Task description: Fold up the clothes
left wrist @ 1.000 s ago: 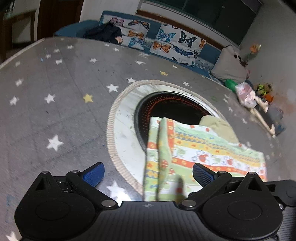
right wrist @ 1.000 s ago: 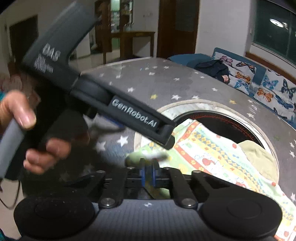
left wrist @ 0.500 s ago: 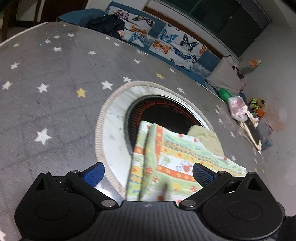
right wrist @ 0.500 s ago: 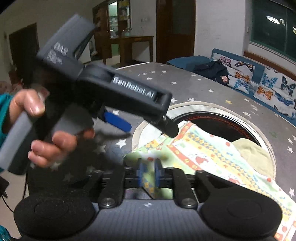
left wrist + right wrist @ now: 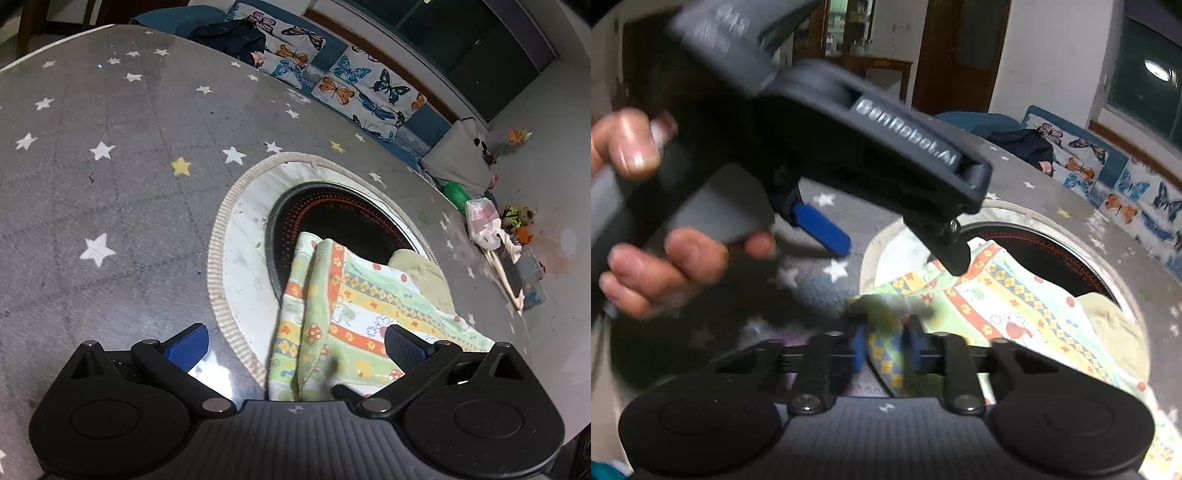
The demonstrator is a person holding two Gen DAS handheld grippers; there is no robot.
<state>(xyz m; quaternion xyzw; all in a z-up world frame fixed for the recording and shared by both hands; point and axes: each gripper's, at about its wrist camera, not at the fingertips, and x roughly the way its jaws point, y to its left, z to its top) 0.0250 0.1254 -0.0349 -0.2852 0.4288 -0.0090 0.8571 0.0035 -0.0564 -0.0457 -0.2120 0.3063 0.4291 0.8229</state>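
Observation:
A colourful patterned garment (image 5: 343, 317) with green, orange and yellow bands lies folded over the round inset of a grey star-print table; it also shows in the right wrist view (image 5: 1004, 306). My left gripper (image 5: 295, 345) is open and empty, held above the garment's near edge. It shows in the right wrist view (image 5: 897, 254) in a hand. My right gripper (image 5: 882, 349) has its blue pads a little apart with a fold of the garment between them.
The dark round inset (image 5: 343, 225) with its white ring (image 5: 240, 236) sits mid-table. A pale green cloth (image 5: 421, 269) lies beside the garment. A butterfly-print sofa (image 5: 351, 81) and floor clutter (image 5: 502, 236) stand beyond the table edge.
My right gripper's pads have parted from fully shut to slightly apart around the garment's fold. My left gripper has lifted and drawn back, staying open.

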